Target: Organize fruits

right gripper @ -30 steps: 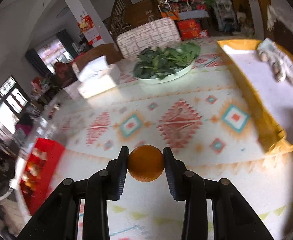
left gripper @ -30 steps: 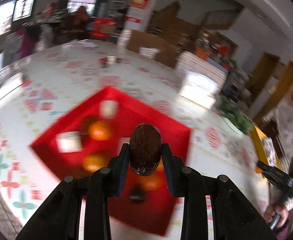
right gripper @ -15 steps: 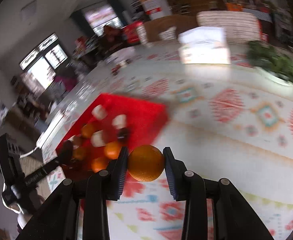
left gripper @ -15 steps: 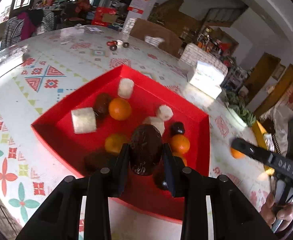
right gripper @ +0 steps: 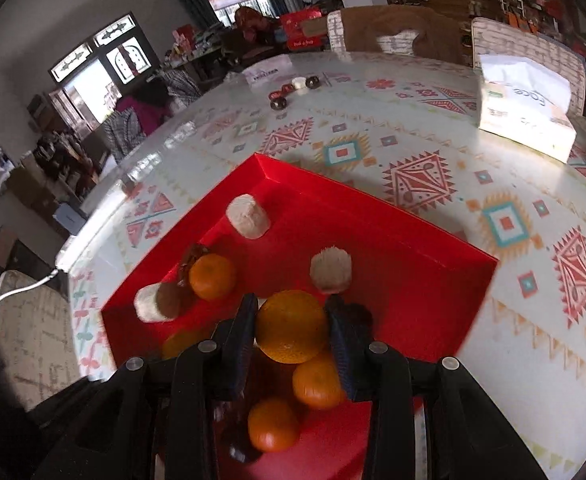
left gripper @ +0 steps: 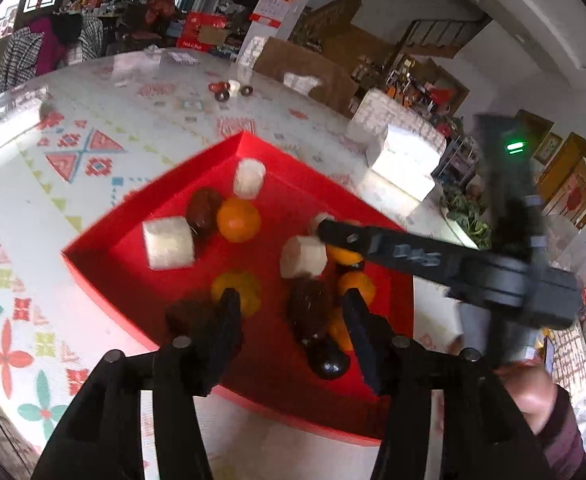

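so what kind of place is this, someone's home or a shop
Probably a lived-in home's main room, perhaps doubling as storage. A big round table with a patterned cover holds a red tray of fruit and a tissue box; arched windows and stacked red gift boxes line the back.

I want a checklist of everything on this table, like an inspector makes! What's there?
Surface: table under a glossy patterned cover.
Job's things: red tray holding oranges, dark fruits and white foam-wrapped ones.
Clutter: tissue box; small round bits at the far edge; greens beyond the box.
Grippers: left gripper open over the tray, a dark fruit lying between its fingers; right gripper shut on an orange above the tray.
Cables: white cord off the table's left edge.
Surroundings: cluttered room, windows, a person seated behind.
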A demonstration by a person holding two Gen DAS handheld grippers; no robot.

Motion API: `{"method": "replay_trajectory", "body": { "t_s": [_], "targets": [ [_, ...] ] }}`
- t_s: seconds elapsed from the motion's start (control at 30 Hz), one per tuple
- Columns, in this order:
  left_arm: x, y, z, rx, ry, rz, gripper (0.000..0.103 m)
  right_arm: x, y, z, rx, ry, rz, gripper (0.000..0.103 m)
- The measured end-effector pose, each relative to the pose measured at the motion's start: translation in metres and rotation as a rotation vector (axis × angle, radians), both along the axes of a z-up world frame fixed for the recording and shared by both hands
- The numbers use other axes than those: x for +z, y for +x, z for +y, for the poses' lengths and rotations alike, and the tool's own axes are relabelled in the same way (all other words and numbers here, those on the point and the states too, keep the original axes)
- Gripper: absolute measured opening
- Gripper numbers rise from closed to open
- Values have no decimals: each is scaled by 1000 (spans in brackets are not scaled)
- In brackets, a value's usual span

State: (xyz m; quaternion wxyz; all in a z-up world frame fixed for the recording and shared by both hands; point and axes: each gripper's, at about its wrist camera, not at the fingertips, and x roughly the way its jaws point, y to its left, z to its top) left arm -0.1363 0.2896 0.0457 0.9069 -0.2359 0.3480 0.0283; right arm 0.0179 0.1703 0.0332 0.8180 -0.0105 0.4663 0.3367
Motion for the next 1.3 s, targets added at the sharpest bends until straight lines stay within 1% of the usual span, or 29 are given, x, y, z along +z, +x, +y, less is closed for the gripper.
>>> {"method": "replay_trajectory", "body": {
  "t_s": [0.07,0.17,0.23,0.27,0.3,0.37,0.5,0.6,0.63,0.67,0.7,0.73,0.77,0.8,0.83,0.9,0.97,1.03,1.1,1.13,1.17,1.3],
  "targets": [
    [5,-3,3,18,17,-13,57,-6,7,7,-3,-13,12,38],
    [8,-6,5,36,37,-21,58,-9,17,11,-17,9,29,40],
    [9,-7,5,43,50,-24,61,-9,21,9,-34,24,33,40],
    [9,-8,6,47,53,-25,64,-7,21,5,-40,35,27,40],
    [9,-9,5,48,51,-25,65,-4,19,4,-41,42,16,41],
    [9,-8,4,49,50,-24,65,4,16,-3,-47,55,-8,46],
    [16,-12,-3,46,71,-36,65,22,8,-20,-66,86,-45,47],
    [26,-18,-15,66,138,-58,65,37,-6,-40,-83,104,-84,51],
    [32,-22,-21,86,183,-75,65,41,-13,-48,-91,105,-100,52],
    [36,-24,-26,107,229,-89,68,44,-20,-56,-102,104,-115,55],
    [42,-29,-35,139,295,-112,75,46,-26,-63,-110,107,-127,56],
    [49,-36,-45,178,368,-145,80,49,-34,-73,-117,113,-142,57],
    [56,-44,-55,226,434,-188,93,51,-42,-83,-128,111,-158,57],
    [62,-52,-63,266,477,-227,103,53,-50,-91,-141,105,-172,58],
    [71,-63,-74,310,514,-285,103,54,-57,-98,-149,102,-185,58],
    [79,-78,-88,344,541,-360,103,54,-74,-114,-168,94,-217,62],
    [81,-88,-100,376,557,-399,103,53,-91,-124,-190,76,-254,66],
    [79,-92,-111,406,589,-404,103,50,-105,-132,-201,64,-277,67],
    [77,-88,-120,394,610,-387,103,45,-120,-138,-210,62,-293,70],
    [75,-84,-124,378,613,-364,103,43,-125,-141,-215,62,-297,71],
    [74,-81,-127,360,605,-347,103,39,-131,-144,-218,58,-298,74],
    [67,-70,-133,300,542,-260,103,26,-142,-152,-234,47,-267,74]
  ]
}}
